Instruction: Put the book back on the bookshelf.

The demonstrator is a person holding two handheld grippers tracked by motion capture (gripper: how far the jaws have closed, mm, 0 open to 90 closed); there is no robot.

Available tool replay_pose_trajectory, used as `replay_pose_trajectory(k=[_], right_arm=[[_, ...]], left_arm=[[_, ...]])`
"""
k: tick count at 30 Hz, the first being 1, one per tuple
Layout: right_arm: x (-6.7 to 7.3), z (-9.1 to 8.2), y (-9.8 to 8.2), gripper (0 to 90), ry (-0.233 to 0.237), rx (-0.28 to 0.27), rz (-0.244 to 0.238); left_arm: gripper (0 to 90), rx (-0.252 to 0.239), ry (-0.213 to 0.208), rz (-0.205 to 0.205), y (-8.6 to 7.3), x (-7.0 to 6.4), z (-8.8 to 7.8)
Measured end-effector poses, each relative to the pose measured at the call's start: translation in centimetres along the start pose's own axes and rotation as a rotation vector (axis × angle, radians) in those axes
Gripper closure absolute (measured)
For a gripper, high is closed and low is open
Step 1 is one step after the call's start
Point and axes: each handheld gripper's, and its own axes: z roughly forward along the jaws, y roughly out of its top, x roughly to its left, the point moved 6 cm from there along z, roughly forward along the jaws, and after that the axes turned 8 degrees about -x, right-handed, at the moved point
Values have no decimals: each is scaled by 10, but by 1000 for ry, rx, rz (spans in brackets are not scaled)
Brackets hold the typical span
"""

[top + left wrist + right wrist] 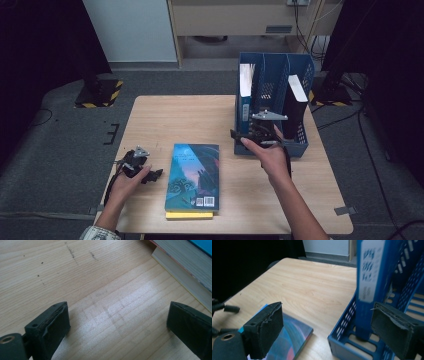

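Between the wide-set jaws of the left gripper (156, 174), nothing but bare table (150, 120) is seen in the left gripper view, so that claw is held open and empty, low over the wood. Just to its right, the teal-covered book (193, 173) is laid flat on a yellow book (189, 215), and the page edges of both are caught at the upper right of the left gripper view (185, 267). Farther off, across the stack, the right gripper (245, 136) is held at the front edge of the blue file rack (300, 75). Its jaws are spread wide and nothing is clamped between them. Between them in the right gripper view, the rack's front corner and the blue book (368, 277) standing upright in the rack's left compartment are seen, untouched by either pad. Beyond that claw, in the rack's right compartment, a black book (295, 107) is stood upright.
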Motion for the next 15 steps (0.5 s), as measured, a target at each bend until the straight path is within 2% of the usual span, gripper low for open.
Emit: replay_pose_trajectory(k=[6,9,10,11,13,15], right_arm=[[12,-5,-18,100,41,-1,-12],[21,-7,-40,101,70,25,-37],[21,-7,-40,101,70,25,-37],[24,-8,-51,110,80,43,-42],[26,-9,-58,126,79,48,-51],[27,-8,-59,134,73,50,-59]], left_arm=[[24,-24,3,-1,-1,1,1],[24,-47,4,-1,-2,1,1],[25,-47,4,-1,-2,1,1],[25,-45,5,-3,-2,0,1],[26,-44,8,-5,-2,0,1],[28,-39,9,-6,-2,-1,0]])
